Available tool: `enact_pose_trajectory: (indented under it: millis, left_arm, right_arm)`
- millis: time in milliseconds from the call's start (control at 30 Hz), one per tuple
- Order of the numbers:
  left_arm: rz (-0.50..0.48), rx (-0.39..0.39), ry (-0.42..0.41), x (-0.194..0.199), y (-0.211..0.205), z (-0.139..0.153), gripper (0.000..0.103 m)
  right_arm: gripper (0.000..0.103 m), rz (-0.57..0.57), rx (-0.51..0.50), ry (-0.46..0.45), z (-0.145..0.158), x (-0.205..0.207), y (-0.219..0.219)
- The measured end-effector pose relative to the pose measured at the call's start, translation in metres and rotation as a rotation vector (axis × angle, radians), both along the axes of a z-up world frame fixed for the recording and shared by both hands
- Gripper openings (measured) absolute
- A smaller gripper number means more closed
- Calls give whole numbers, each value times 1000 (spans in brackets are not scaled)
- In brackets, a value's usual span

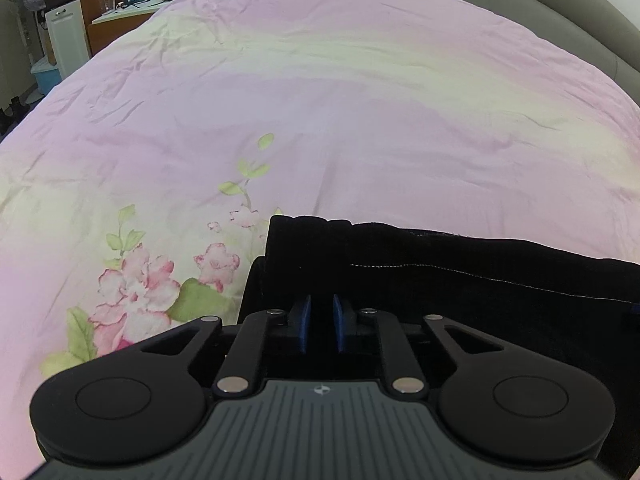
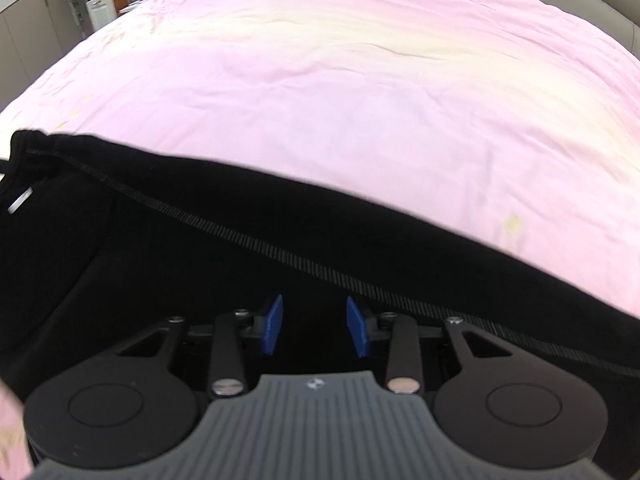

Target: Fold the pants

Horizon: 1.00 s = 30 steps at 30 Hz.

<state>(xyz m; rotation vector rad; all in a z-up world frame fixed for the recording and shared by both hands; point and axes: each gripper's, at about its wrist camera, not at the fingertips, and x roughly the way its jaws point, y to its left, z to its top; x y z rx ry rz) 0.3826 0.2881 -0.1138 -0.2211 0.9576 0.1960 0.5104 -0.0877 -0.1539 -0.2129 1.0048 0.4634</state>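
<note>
Black pants (image 1: 460, 280) lie on a pink bed cover. In the left wrist view my left gripper (image 1: 321, 322) sits over the pants' left end, near a corner of the fabric; its blue pads are close together with a narrow dark gap, and I cannot tell whether fabric is pinched. In the right wrist view the pants (image 2: 200, 240) stretch across the frame, with a ribbed seam and a drawstring end at the far left. My right gripper (image 2: 315, 326) is open above the black fabric, its pads apart and empty.
The pink floral bed cover (image 1: 320, 100) fills the view beyond the pants. A grey padded bed frame (image 1: 580, 12) curves along the right. A white cabinet (image 1: 66, 36), a fan and a cluttered desk stand at the far left.
</note>
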Motion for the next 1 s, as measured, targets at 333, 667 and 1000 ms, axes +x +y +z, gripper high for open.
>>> enact_pose_trajectory:
  millis: [333,667,1000]
  left_arm:
    - [21,0,-9,33,11,-2,15]
    - [-27,57,-53,-70,15,64,46]
    - [133,-209,-92,-160,32,49,66]
  right_arm:
    - [32,-91,31,67,-24,44,23]
    - [51,-81,82,2,40,-44,-21]
    - [65,-178,266,4,58,-214,-63]
